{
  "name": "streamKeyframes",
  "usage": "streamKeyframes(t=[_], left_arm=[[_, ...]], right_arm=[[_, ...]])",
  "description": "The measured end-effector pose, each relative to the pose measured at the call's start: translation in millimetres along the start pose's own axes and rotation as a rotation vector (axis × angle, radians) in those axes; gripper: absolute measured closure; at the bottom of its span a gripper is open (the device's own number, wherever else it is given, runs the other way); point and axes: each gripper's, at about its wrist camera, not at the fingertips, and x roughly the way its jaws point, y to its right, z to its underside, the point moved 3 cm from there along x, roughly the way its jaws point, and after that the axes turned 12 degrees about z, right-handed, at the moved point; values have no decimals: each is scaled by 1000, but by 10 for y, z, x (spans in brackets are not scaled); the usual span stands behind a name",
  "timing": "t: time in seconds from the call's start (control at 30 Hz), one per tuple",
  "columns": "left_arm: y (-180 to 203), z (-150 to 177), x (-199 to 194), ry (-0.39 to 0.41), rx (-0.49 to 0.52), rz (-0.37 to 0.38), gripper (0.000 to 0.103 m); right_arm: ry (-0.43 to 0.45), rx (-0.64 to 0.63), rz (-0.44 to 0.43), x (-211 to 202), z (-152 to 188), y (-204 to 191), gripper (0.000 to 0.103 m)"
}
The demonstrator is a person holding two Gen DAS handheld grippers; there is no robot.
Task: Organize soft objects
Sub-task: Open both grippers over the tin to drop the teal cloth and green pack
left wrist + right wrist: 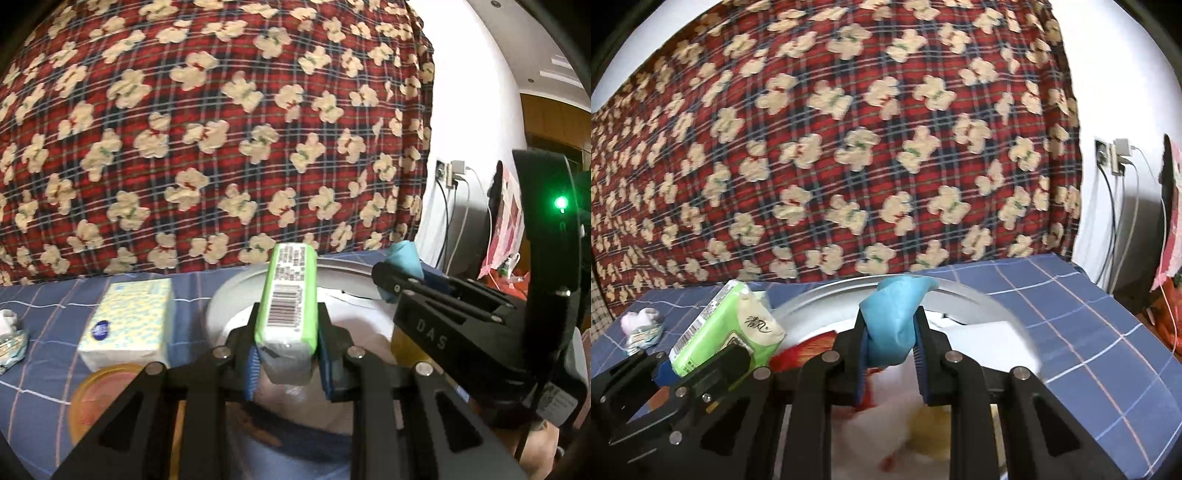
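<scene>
**Above the Bowl, Both Claws Loaded**

Over a white basin [221, 306], between the left claw's [286, 363] blue pads: a green tissue pack [290, 295], pinched at its near end, jutting up and forward. Likely to droop or slide free, given so short a hold on slick wrapping. To its left on the blue checked sheet [44, 295], a yellow tissue pack [127, 325]. Beside it, the right claw [892, 360], squeezed tight on a crumpled blue cloth [892, 317]; could snag the basin rim if lowered carelessly.

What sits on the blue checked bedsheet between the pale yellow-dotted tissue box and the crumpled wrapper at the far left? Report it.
Nothing: in the left wrist view only bare blue checked bedsheet separates the pale yellow-dotted tissue box from the crumpled wrapper.
</scene>
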Motion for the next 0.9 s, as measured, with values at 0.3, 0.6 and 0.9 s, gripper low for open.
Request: streamKeyframes(t=[0.3,0.6,0.9], left_arm=[[171,-30,283,-30,-1,30,79],[130,37,515,-90,-16,-9,79],[94,55,552,-101,-28,-29,79]], right_arm=[[-31,-6,57,186,-19,300,79],[-43,-27,86,296,-42,374,79],[-41,-83,80,366,-65,226,79]])
